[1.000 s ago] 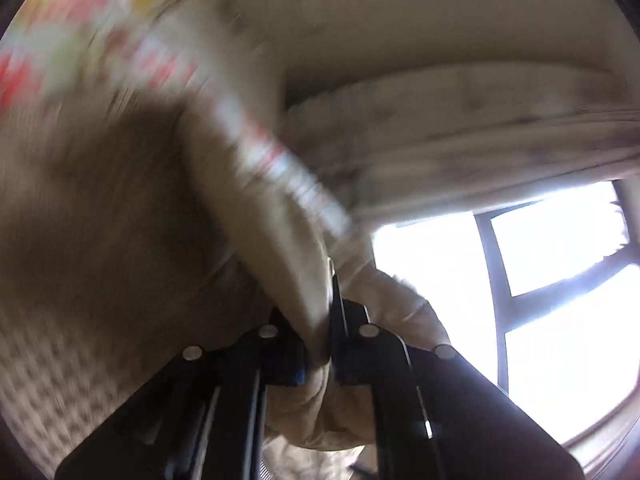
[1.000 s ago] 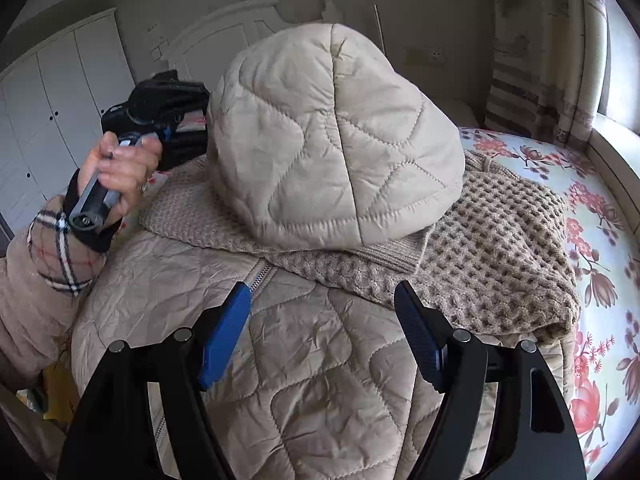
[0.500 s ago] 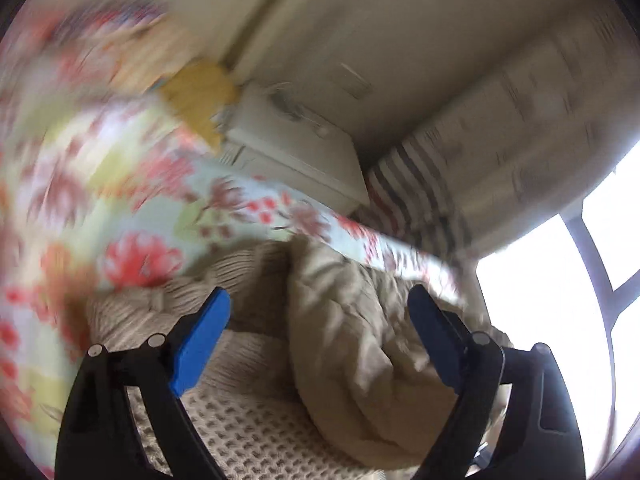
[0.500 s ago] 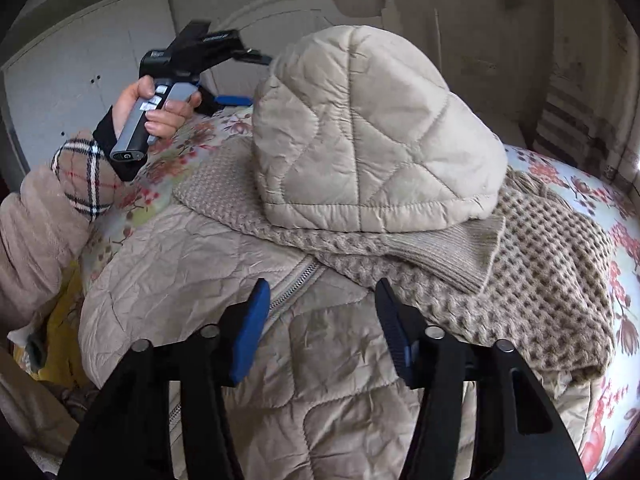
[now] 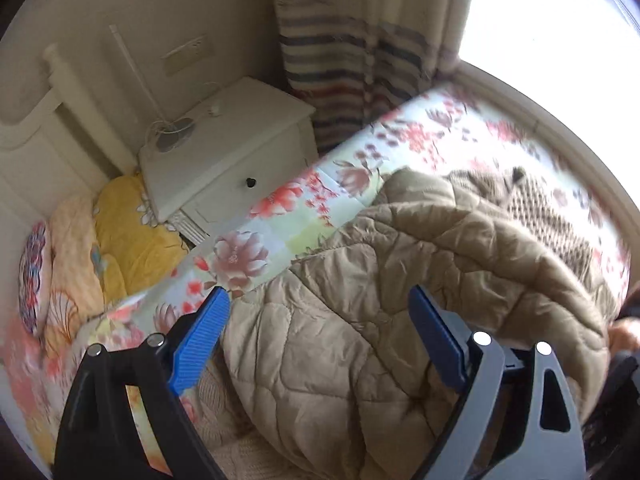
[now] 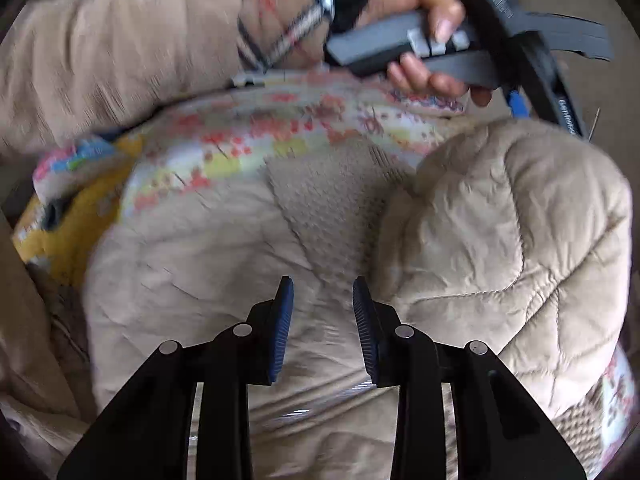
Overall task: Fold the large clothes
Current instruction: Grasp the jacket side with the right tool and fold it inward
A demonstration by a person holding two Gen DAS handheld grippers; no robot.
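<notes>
So a second ago the left gripper (image 5: 316, 336) was clamped on a fold of the beige quilted puffer jacket (image 5: 360, 300). That fold is out of it now: the jaws sprang apart and are standing wide with nothing pinched, just hanging above the jacket. The view from it swung round too, from the window to the far corner of the room. Meanwhile the right gripper (image 6: 322, 320) slid across the jacket and its jaws have just been closing. They're down to a narrow gap now, blue pads (image 6: 282, 328) not pressing on anything as far as I can see. There's only jacket fabric underneath, and a zipper line just near of the tips.

The jacket itself is spread over the bed with the floral sheet (image 5: 280, 208), with its quilted hood (image 6: 512, 240) puffed up on the right in the right wrist view. A tan waffle-knit sweater (image 6: 328, 200) lies under it, poking out between hood and body.

The person's left hand (image 6: 416, 28), plaid cuff at the wrist, holds its gripper's handle up at the far side. Far left of the bed there's a white nightstand (image 5: 232, 148), yellow bedding (image 5: 128, 236) stuffed beside it, and a striped curtain (image 5: 344, 48) by the window.
</notes>
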